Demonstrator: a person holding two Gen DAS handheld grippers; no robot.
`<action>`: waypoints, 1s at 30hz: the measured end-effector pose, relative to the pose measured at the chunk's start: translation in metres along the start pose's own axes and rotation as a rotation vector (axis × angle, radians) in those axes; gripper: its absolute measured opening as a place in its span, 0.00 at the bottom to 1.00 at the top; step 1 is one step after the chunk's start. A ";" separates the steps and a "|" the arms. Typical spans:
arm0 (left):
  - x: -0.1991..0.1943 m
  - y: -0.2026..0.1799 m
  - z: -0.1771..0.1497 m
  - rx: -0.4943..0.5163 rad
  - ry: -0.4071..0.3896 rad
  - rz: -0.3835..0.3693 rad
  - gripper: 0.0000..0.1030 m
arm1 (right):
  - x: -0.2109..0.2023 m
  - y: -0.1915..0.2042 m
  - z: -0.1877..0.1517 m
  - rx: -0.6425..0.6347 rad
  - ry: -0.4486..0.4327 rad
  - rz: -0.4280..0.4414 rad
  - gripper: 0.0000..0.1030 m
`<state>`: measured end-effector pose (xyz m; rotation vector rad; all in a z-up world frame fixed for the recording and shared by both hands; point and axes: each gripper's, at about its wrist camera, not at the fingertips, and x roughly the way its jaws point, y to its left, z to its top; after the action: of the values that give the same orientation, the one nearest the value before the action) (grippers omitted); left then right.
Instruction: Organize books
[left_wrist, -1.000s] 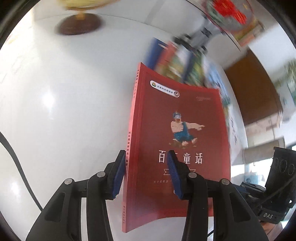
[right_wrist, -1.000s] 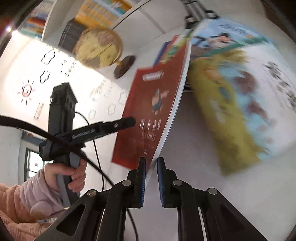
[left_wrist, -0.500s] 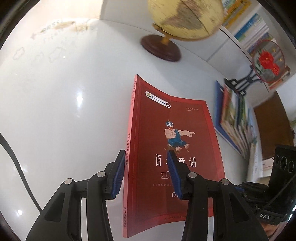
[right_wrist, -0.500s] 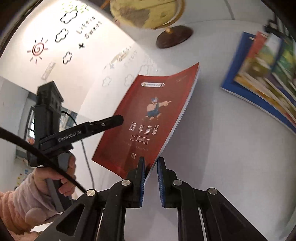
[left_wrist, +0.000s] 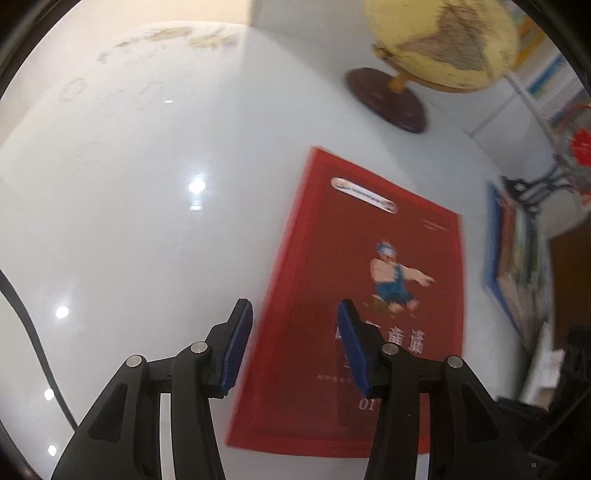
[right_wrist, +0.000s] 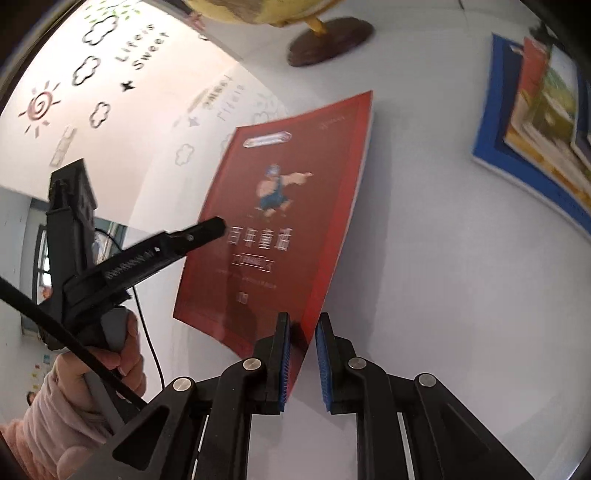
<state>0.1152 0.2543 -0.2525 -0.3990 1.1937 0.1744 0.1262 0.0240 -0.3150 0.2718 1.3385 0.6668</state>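
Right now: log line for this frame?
left gripper: jaws just opened wider, around red book spine edge | right gripper: book corner between pads, grip unclear

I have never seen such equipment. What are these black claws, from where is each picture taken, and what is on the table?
A person holds two grippers, each with a camera looking along its fingers: one picture per gripper. On the white table are a red book, a globe and a pile of books. The right gripper seems to pinch the red book's corner; the jaws of the left gripper have just been opening, the book's edge between them, unpressed.
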 end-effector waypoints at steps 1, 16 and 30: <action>-0.001 -0.001 0.001 0.004 -0.004 0.055 0.48 | 0.001 -0.002 0.000 0.014 0.006 -0.013 0.15; -0.036 -0.208 0.013 0.479 -0.026 -0.323 0.77 | -0.148 -0.071 -0.055 0.186 -0.496 -0.370 0.53; 0.007 -0.427 -0.081 1.068 0.152 -0.513 0.77 | -0.230 -0.207 -0.173 0.758 -0.845 -0.297 0.55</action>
<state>0.1928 -0.1698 -0.1949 0.2415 1.1294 -0.9234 0.0025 -0.3070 -0.2833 0.8389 0.7208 -0.2454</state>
